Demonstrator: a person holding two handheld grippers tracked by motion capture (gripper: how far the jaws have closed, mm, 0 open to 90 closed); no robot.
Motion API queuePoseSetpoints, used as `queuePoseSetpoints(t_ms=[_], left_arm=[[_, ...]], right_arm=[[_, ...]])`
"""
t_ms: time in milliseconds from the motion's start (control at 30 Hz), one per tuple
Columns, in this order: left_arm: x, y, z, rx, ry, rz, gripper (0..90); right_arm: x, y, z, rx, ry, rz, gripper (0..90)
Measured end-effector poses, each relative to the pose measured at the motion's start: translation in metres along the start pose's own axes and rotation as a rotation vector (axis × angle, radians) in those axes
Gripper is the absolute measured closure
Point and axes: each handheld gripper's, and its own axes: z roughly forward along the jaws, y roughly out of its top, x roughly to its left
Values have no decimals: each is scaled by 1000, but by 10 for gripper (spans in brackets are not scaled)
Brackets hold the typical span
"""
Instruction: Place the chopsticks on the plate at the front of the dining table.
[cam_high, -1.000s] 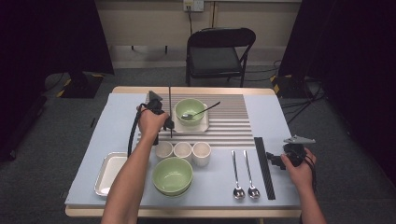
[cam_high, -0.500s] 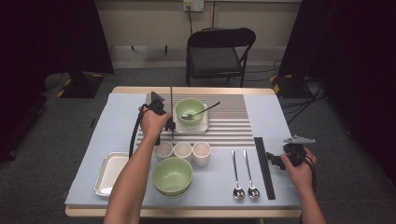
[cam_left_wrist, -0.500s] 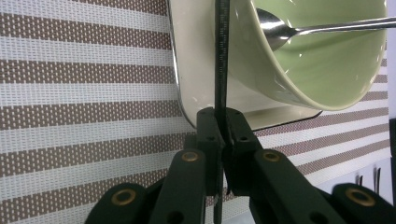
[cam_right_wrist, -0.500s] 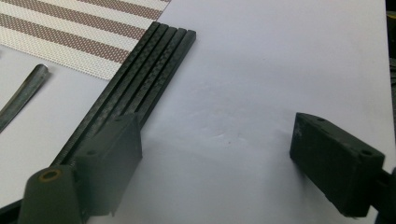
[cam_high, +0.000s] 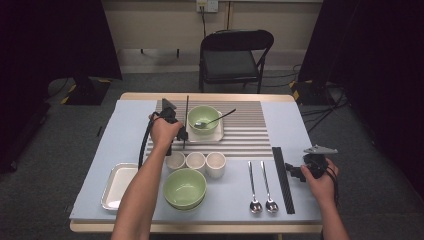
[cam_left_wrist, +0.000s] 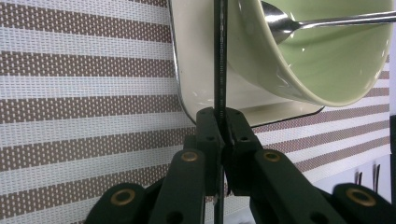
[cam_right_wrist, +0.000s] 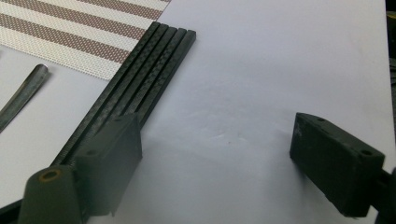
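Observation:
My left gripper (cam_high: 182, 135) (cam_left_wrist: 223, 123) is shut on a thin black chopstick (cam_high: 186, 112) (cam_left_wrist: 219, 56), which points away along the left edge of a white square plate (cam_high: 220, 136) (cam_left_wrist: 196, 70). On that plate sits a green bowl (cam_high: 203, 118) (cam_left_wrist: 327, 60) with a spoon (cam_high: 215, 120) (cam_left_wrist: 327, 21) resting in it, all on the striped mat (cam_high: 250, 135) (cam_left_wrist: 70, 93). My right gripper (cam_high: 295, 172) (cam_right_wrist: 215, 149) stands open low over the table, its left jaw beside a row of black chopsticks (cam_high: 282, 180) (cam_right_wrist: 144, 70).
Three white cups (cam_high: 195, 161) line up below the mat, with a second green bowl (cam_high: 185, 187) in front of them. A metal tray (cam_high: 117, 182) lies front left, two spoons (cam_high: 260, 185) front right. A folding chair (cam_high: 235, 55) stands behind the table.

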Motion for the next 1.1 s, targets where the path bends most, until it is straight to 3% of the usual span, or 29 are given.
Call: queuePoseSetpoints(t_ms=[500, 600, 633, 867, 1100], left_arm=[[-2, -1, 3, -4, 24, -14, 862], [-2, -1, 4, 7, 23, 4, 859], [-3, -1, 5, 2, 21, -14, 859], [-4, -1, 8, 18, 23, 4, 851], [-7, -2, 10, 11, 20, -12, 843]], right_arm=[[0, 0, 0, 0, 0, 0, 152], [0, 0, 0, 0, 0, 0, 152], [0, 0, 0, 1, 0, 1, 152], [0, 0, 0, 1, 0, 1, 152], [0, 0, 0, 1, 0, 1, 152]])
